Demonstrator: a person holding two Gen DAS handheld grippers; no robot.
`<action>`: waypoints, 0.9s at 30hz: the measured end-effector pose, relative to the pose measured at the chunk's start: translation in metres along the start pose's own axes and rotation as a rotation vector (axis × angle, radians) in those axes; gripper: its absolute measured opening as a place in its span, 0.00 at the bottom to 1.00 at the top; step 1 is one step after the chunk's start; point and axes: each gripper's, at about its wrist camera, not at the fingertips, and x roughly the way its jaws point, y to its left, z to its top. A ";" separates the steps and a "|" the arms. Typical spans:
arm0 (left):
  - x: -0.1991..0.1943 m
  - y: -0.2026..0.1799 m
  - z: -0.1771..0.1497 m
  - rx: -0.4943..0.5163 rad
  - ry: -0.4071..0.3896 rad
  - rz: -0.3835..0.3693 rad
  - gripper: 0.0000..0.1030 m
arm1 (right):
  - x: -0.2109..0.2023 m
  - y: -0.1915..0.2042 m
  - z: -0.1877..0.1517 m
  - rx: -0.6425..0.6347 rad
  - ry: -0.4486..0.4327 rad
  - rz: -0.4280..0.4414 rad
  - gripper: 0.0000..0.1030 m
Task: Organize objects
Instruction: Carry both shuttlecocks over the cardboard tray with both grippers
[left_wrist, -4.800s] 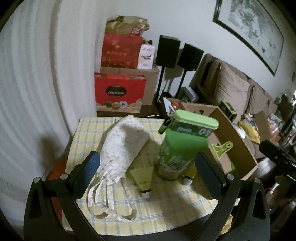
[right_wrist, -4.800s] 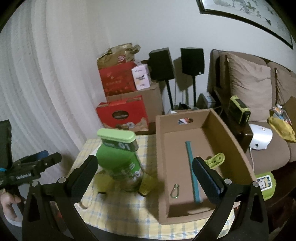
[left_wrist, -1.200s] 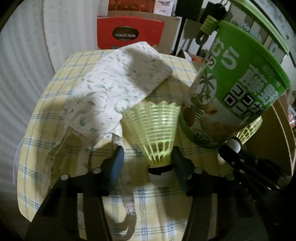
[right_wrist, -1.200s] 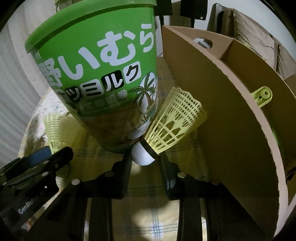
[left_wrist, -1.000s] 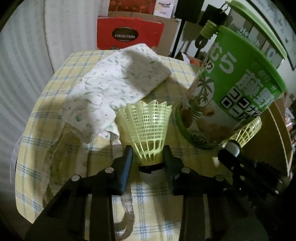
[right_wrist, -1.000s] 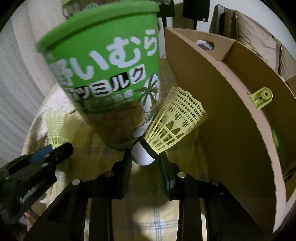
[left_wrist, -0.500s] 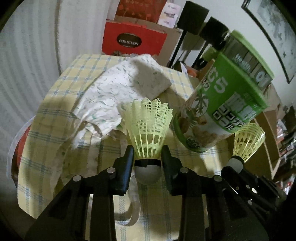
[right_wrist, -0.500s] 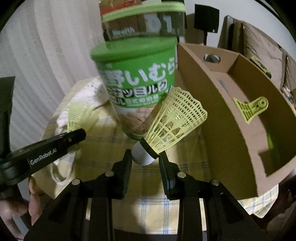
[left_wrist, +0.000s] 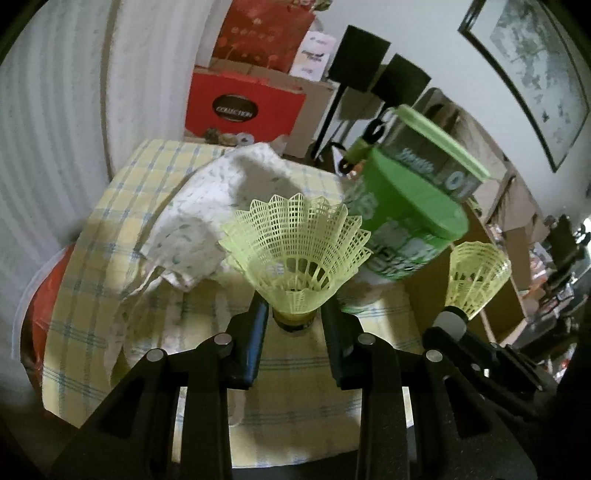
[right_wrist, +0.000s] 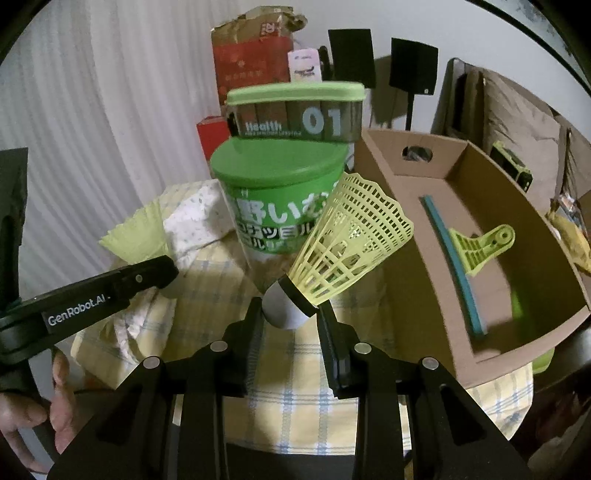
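My left gripper (left_wrist: 293, 317) is shut on the base of a yellow-green plastic shuttlecock (left_wrist: 297, 254), held above the checked tablecloth (left_wrist: 92, 280). My right gripper (right_wrist: 290, 314) is shut on the white cork of a second yellow-green shuttlecock (right_wrist: 351, 243), also lifted; it shows in the left wrist view (left_wrist: 476, 269). A green snack tub (right_wrist: 277, 206) with a green-lidded container (right_wrist: 295, 110) stacked on top stands just behind both. The open cardboard box (right_wrist: 413, 258) lies to the right.
A white leaf-print cloth bag (left_wrist: 218, 206) lies on the table left of the tub. In the box are a teal strip (right_wrist: 454, 266) and a green clip (right_wrist: 480, 247). Red gift boxes (left_wrist: 243, 107), two black speakers (right_wrist: 351, 55) and a sofa (right_wrist: 517, 122) stand behind.
Both grippers closed on a shuttlecock each and have lifted them up and back from the table; the tub and box now look farther away and lower.
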 end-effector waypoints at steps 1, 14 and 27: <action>-0.001 -0.002 0.000 0.002 -0.002 -0.002 0.26 | -0.002 0.000 0.001 0.000 -0.005 -0.002 0.28; -0.019 -0.031 0.004 0.052 -0.042 -0.011 0.26 | -0.027 -0.013 0.009 0.004 -0.053 -0.016 0.28; -0.023 -0.069 0.001 0.152 -0.080 0.031 0.26 | -0.048 -0.038 0.018 0.014 -0.093 -0.042 0.28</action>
